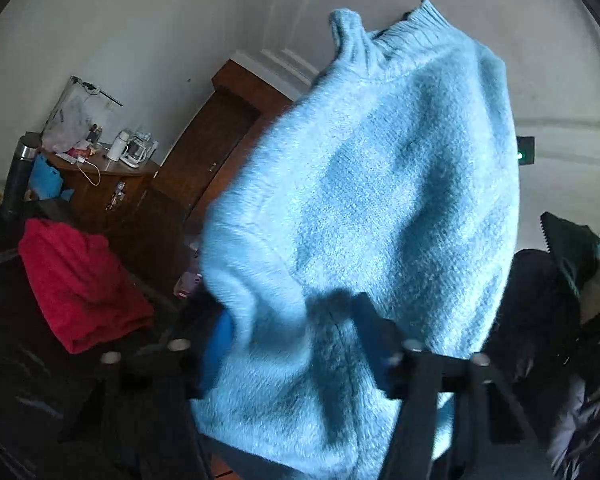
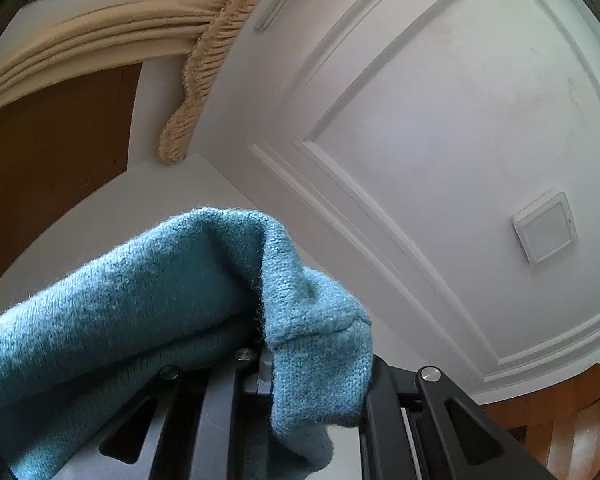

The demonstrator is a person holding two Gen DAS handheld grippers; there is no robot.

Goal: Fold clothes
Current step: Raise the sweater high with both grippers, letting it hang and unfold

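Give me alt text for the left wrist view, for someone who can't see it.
A fluffy light blue sweater hangs in front of the camera, its lower part between the fingers of the left gripper. Behind it to the left, a red garment lies on a dark surface.

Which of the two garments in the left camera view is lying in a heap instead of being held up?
The red garment, crumpled on the dark surface at left. The light blue sweater hangs in the air, filling the middle of the view.

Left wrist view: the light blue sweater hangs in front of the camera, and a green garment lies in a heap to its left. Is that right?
Not quite. In the left wrist view the heaped garment left of the light blue sweater is red, not green. The rest stands: the sweater hangs in front of the camera.
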